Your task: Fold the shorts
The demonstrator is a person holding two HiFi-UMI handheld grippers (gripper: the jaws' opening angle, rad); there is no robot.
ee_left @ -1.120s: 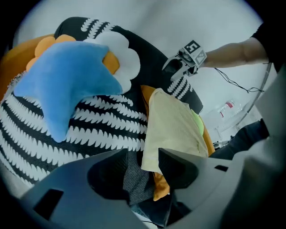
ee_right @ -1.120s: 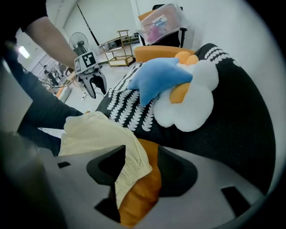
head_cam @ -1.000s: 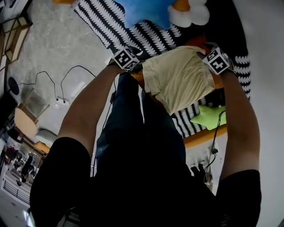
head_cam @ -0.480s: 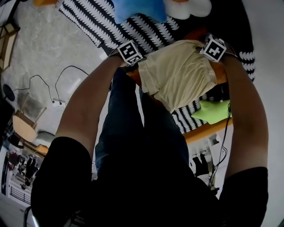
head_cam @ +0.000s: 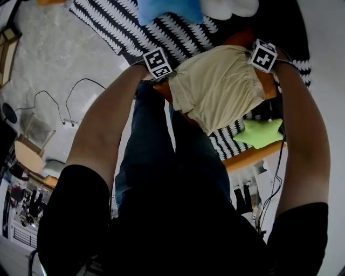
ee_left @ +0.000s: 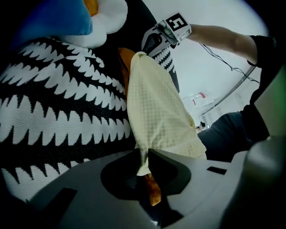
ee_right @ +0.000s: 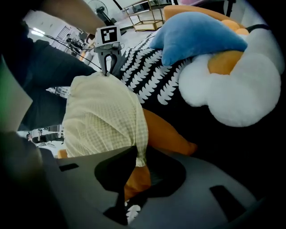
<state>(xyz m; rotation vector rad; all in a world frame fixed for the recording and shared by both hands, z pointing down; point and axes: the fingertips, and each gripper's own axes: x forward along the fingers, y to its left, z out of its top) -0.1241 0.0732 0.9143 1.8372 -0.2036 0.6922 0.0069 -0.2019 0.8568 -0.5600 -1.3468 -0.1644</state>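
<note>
Pale yellow checked shorts [head_cam: 218, 89] hang stretched between my two grippers, above a black-and-white blanket [head_cam: 161, 38]. My left gripper [head_cam: 171, 81] holds the shorts' left top corner. In the left gripper view the jaws [ee_left: 142, 156] are closing with a fold of the cloth [ee_left: 158, 112] pinched between them. My right gripper [head_cam: 253, 69] holds the right top corner. Its jaws [ee_right: 136, 154] are closing too, nipping the hem of the shorts [ee_right: 100, 118]. Each gripper view shows the other gripper at the far corner of the cloth.
A blue and white plush toy [head_cam: 172, 11] lies on the blanket beyond the shorts. An orange cushion [ee_right: 165, 129] sits under them. A green cloth [head_cam: 261, 133] lies at the right. The person's dark-trousered legs [head_cam: 161, 156] are below, and cables [head_cam: 81, 89] run over the grey floor at the left.
Both grippers and the shorts have drifted a little up the head view toward the striped blanket. The cloth stays stretched between them.
</note>
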